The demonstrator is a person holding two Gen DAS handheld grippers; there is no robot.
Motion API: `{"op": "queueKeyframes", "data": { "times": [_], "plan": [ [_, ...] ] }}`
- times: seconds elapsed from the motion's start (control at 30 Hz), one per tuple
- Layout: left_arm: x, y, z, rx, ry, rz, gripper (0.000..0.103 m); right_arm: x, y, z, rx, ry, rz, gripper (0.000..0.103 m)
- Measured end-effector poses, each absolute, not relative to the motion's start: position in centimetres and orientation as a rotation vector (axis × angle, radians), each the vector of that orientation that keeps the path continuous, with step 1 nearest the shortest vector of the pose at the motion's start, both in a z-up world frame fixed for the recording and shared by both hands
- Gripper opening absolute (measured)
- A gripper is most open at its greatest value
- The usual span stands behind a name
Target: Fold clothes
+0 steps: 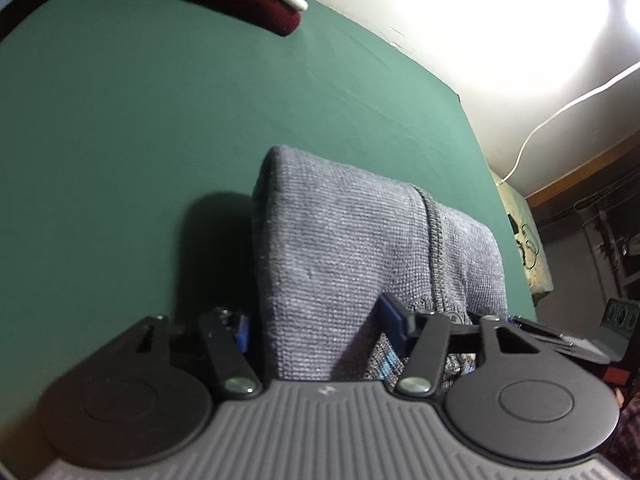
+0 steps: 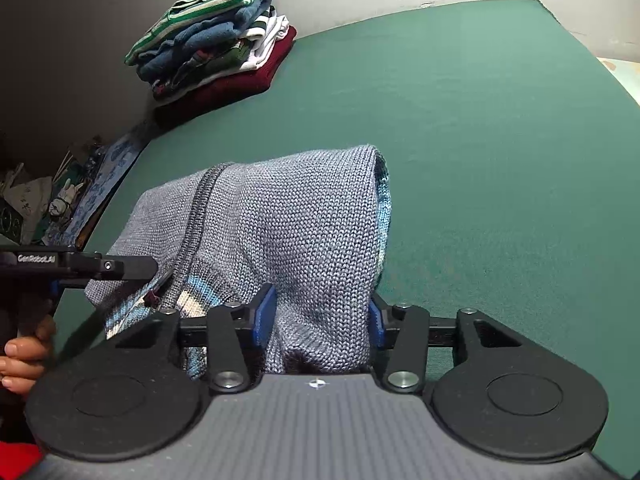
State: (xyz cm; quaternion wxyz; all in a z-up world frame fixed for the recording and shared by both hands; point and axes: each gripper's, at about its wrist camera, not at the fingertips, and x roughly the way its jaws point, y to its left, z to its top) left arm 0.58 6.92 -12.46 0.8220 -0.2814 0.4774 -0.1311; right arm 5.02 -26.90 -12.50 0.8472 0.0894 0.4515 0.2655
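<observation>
A grey knit sweater (image 1: 360,240) lies folded into a thick bundle on the green table cover (image 1: 140,120). My left gripper (image 1: 318,328) straddles the near end of the bundle. Its right pad rests on the knit and its left pad stands a sliver off the fold's edge. In the right wrist view the same sweater (image 2: 288,220) shows a striped blue lining at its edges. My right gripper (image 2: 320,320) is shut on its near end, with the knit bunched between both blue pads. One of the left gripper's fingers (image 2: 128,267) reaches the sweater's left corner.
A stack of folded clothes (image 2: 212,36), striped green on top and dark red at the bottom, sits at the far left corner of the table cover (image 2: 480,140). A person's hand (image 2: 20,356) holds the left gripper's handle. Clutter (image 2: 40,200) lies beyond the left edge. A white cable (image 1: 560,116) hangs along the wall.
</observation>
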Motion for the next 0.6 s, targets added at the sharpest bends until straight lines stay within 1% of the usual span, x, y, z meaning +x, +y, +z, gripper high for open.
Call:
{"op": "queueKeyframes", "data": {
  "times": [0.03, 0.1, 0.13, 0.17, 0.27, 0.33, 0.5, 0.6],
  "plan": [
    [0.7, 7.2, -12.6, -0.620, 1.019, -0.282, 0.058, 5.1, -27.0, -12.5, 0.189, 0.957, 0.564, 0.049],
    [0.8, 7.4, -12.6, -0.640, 1.022, -0.286, 0.060, 5.6, -27.3, -12.6, 0.213, 0.977, 0.562, 0.057],
    [0.9, 7.3, -12.6, -0.646, 1.023, -0.289, 0.065, 5.9, -27.5, -12.7, 0.232, 0.988, 0.561, 0.059],
    [1.0, 7.3, -12.6, -0.657, 1.023, -0.297, 0.073, 6.2, -27.7, -12.7, 0.255, 1.000, 0.563, 0.061],
    [1.4, 7.2, -12.6, -0.694, 1.024, -0.313, 0.084, 7.2, -28.1, -12.8, 0.320, 1.038, 0.572, 0.069],
    [1.9, 7.4, -12.8, -0.712, 1.030, -0.326, 0.087, 7.8, -28.4, -12.8, 0.364, 1.063, 0.578, 0.070],
    [2.8, 7.1, -12.7, -0.682, 1.037, -0.352, 0.088, 9.7, -28.6, -12.9, 0.352, 1.088, 0.621, 0.070],
    [3.2, 6.3, -12.5, -0.632, 1.035, -0.352, 0.088, 10.7, -28.2, -12.9, 0.314, 1.091, 0.671, 0.071]
  ]
}}
